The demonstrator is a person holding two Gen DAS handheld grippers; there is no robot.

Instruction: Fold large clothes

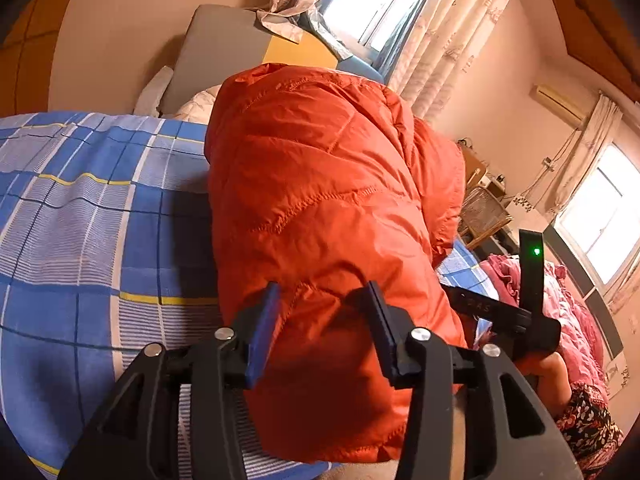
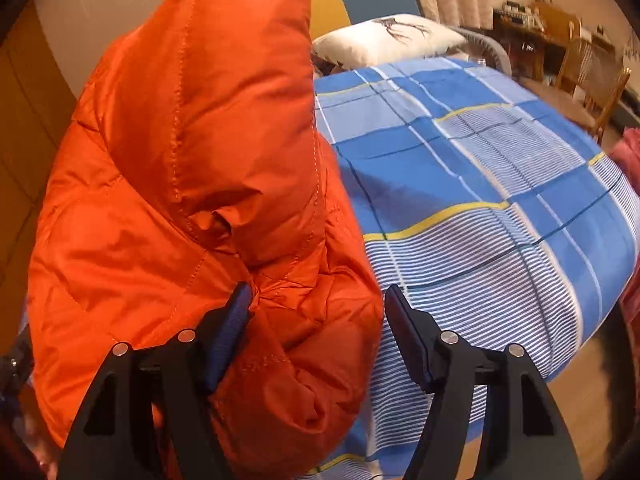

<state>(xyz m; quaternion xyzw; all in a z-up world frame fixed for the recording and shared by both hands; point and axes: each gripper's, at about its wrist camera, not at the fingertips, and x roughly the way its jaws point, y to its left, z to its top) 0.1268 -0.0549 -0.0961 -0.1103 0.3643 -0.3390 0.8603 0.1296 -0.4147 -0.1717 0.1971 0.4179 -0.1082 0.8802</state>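
In the left wrist view the orange padded jacket [image 1: 320, 184] is seen lying on the checked bed [image 1: 80, 208], its long axis running far from the half-open, ungripping jaws of the left gripper [image 1: 324, 320], while the right gripper [image 2: 316, 332], jaws wide and holding nothing, stands at its right edge.

Bed with blue, white and yellow checked cotton sheet [image 2: 500, 184] fills right half of right wrist view. Puffy quilted orange down jacket [image 2: 192, 184] lies bundled on it, left of frame. White printed pillow [image 2: 384, 40] at upper centre, on sheet's far edge.
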